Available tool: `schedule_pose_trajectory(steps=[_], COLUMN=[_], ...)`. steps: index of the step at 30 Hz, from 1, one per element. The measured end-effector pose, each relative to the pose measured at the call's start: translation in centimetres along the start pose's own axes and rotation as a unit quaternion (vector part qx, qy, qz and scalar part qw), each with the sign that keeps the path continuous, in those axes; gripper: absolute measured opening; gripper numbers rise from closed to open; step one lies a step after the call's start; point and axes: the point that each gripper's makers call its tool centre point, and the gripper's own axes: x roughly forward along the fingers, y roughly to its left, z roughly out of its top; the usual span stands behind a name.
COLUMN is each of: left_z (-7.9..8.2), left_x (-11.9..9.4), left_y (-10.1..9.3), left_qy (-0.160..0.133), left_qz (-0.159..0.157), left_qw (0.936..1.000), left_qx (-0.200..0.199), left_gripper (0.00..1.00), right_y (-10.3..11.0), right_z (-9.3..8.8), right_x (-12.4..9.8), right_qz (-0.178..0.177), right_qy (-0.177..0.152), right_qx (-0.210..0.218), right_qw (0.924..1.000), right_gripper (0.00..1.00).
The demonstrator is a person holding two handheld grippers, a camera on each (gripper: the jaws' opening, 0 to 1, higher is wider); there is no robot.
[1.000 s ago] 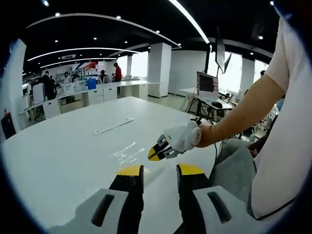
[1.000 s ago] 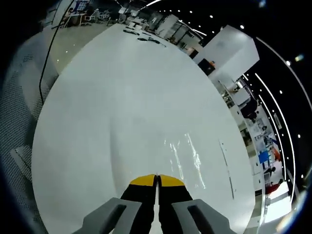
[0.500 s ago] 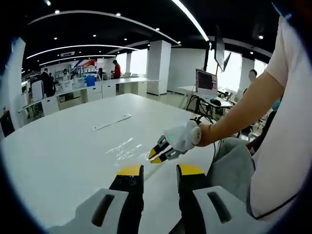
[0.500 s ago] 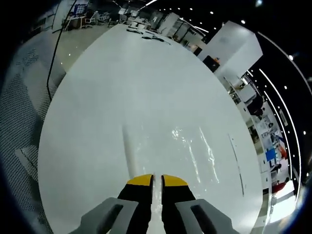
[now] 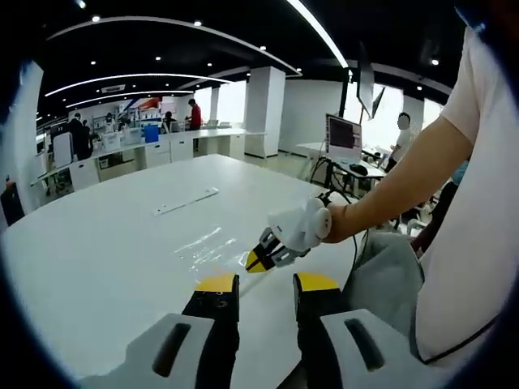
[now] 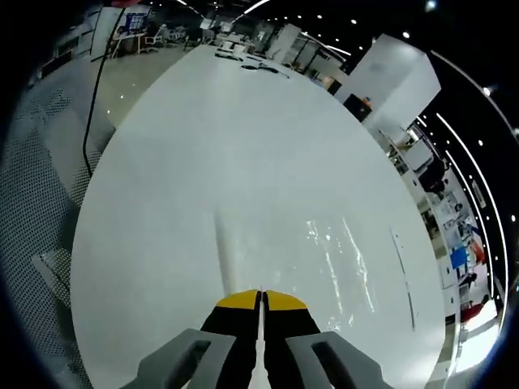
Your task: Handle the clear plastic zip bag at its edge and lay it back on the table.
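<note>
On the table [image 6: 162, 162], right tongs [image 6: 261, 298] closed.

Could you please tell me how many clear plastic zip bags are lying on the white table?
1. The clear plastic zip bag lies flat on the table, with the right gripper at its near edge.

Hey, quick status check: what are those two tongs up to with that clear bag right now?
Left tongs open, hovering clear of the table. Right tongs shut, apparently pinching the clear zip bag at its near edge. Bag mostly flat on the table. Nothing in the way.
</note>
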Motion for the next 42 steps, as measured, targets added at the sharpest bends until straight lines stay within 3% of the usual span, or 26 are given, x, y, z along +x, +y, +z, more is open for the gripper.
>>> schedule_pose_trajectory(steps=[4,13,18,26,29,33,42], left_z=[0.1,0.0,-0.9,-3.2,-3.7,-4.6,-6.3], left_x=[0.0,0.0,0.0,-0.2,-0.4,-0.7,-1.3], left_y=[-0.3,-0.5,-0.5,-0.5,-0.8,-0.8,-0.7], left_qy=[0.0,-0.002,-0.005,0.003,0.003,0.003,-0.004], left_qz=[-0.002,-0.004,-0.002,0.005,0.008,0.015,0.03], left_qw=[1.0,1.0,1.0,1.0,0.9999,0.9998,0.9995], left_qx=[0.003,0.005,0.001,-0.008,-0.01,-0.011,-0.011], left_gripper=[0.24,0.24,0.24,0.26,0.26,0.27,0.28], right_y=[0.1,1.0,1.3,2.1,2.3,2.9,4.3], right_z=[-0.4,0.2,1.0,-0.7,-0.7,-0.7,-0.9], right_x=[0.1,-1.2,-3.1,-5.5,-6.8,-8.5,-11.6], right_qz=[0.006,0.013,-0.002,-0.014,-0.024,-0.034,-0.054], right_qy=[0.012,-0.011,-0.057,-0.069,-0.091,-0.104,-0.145], right_qx=[0.002,0.021,0.046,0.089,0.131,0.142,0.217], right_qw=[0.9999,0.9996,0.9973,0.9936,0.9869,0.9837,0.9639], right_gripper=[0.02,0.12,0.27,0.35,0.39,0.42,0.56])
